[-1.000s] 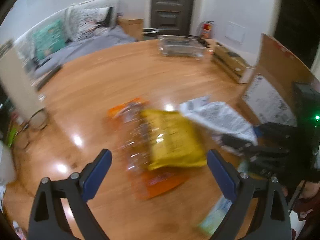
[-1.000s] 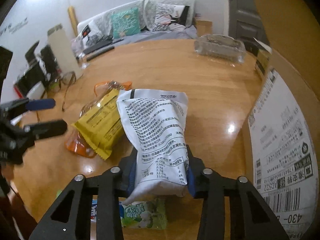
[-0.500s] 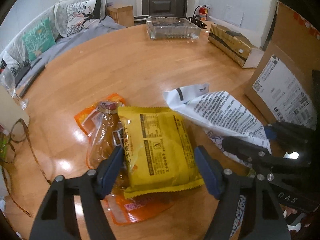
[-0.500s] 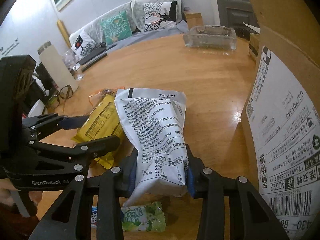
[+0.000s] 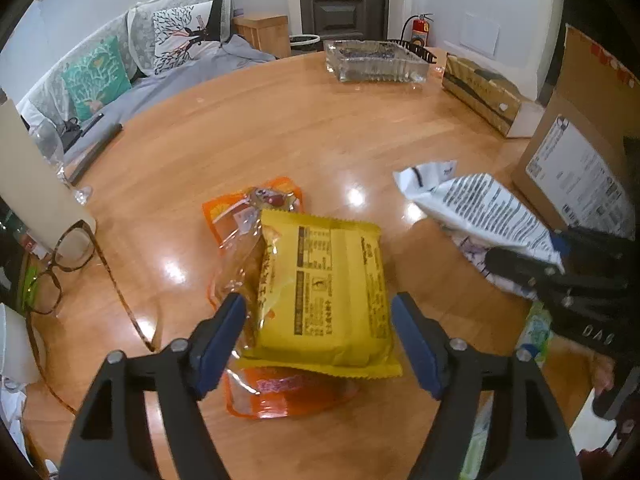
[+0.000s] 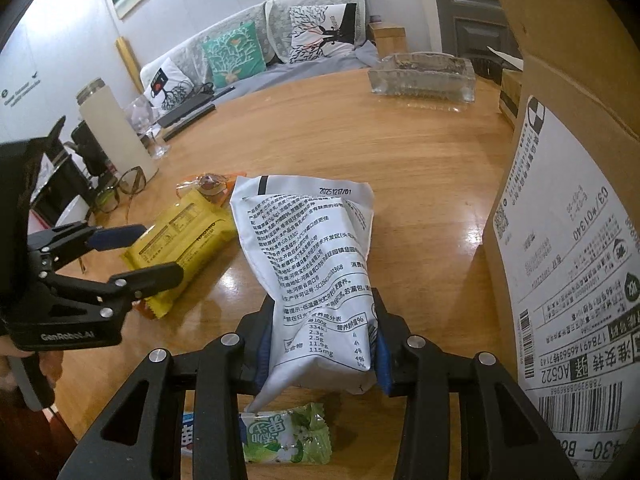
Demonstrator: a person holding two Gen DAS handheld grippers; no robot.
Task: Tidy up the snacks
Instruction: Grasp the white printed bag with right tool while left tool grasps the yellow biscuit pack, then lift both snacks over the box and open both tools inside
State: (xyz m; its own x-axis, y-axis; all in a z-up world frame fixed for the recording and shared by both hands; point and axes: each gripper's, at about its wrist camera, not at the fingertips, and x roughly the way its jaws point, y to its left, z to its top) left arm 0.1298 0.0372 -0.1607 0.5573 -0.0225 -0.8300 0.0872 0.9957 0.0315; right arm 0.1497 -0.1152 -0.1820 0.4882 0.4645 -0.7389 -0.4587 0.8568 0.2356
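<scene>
Cardboard box (image 6: 568, 216) stands at the right edge of the tabletop (image 5: 280, 128), w/ no snack seen going in yet, so sorting looks barely begun. White bag (image 6: 316, 280) is lifted clear, right gripper (image 6: 320, 348) clamped on its lower end, just beside the box. Yellow pack (image 5: 324, 292) lies on the orange pack (image 5: 256, 216); left gripper (image 5: 318, 340) jaws straddle it, having just reopened slightly, pads apart, not pressing. Green pack (image 6: 288, 436) waits on the tabletop under the right gripper.
</scene>
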